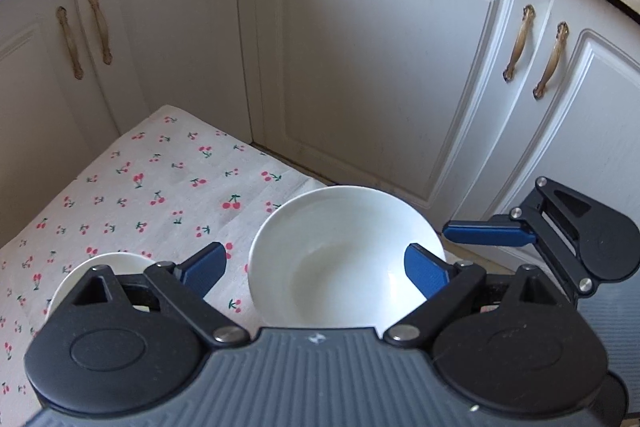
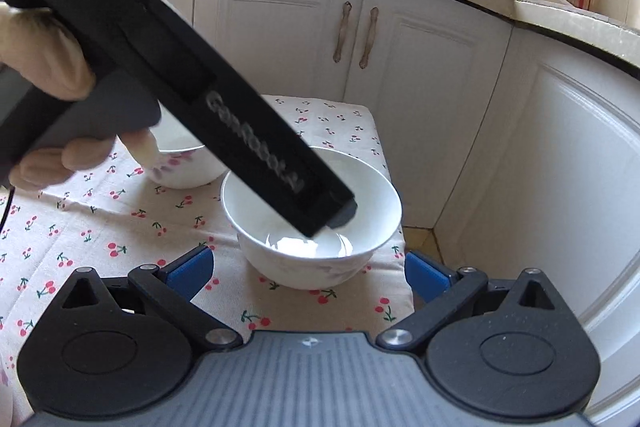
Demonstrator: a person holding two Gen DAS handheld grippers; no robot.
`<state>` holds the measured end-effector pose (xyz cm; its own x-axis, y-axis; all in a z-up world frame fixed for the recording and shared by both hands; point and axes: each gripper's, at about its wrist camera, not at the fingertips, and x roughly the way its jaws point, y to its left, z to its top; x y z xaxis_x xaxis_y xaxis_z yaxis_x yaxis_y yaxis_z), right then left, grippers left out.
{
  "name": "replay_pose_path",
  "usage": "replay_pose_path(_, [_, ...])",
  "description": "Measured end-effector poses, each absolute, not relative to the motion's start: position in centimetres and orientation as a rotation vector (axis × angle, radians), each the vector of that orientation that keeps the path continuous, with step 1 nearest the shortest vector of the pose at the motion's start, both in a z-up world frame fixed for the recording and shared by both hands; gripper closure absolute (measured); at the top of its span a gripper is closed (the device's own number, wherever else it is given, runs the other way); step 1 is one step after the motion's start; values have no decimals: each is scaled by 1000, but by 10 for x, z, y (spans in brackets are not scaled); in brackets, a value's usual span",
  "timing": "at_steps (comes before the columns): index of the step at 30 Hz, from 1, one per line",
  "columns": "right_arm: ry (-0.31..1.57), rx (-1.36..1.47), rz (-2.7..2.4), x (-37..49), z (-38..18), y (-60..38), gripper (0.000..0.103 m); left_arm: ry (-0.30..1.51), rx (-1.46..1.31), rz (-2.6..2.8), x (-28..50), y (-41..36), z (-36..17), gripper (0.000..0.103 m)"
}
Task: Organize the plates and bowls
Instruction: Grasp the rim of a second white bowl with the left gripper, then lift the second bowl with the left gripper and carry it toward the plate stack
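The left gripper hangs with fingers spread over the near white bowl on the cherry-print cloth, touching nothing. Only the right wrist view shows the person's hand; the right gripper gapes empty too, the second bowl behind.

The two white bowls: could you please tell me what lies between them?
Only cherry-print cloth, partly hidden by a blue finger of the left gripper; the left wrist view shows it.
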<state>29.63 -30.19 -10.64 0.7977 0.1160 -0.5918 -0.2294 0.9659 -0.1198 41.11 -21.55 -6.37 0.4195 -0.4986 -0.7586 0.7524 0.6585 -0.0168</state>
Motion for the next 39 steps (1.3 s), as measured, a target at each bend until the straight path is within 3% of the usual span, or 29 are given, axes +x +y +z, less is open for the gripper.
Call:
replay_pose_path(18, [611,-162,209,307,-109,-307,11,860,372,-852,424,-223,-76,23])
replay_pose_path(39, [620,-150,226,303,-94,-307,13,862,337,-874,406,-213,-61,23])
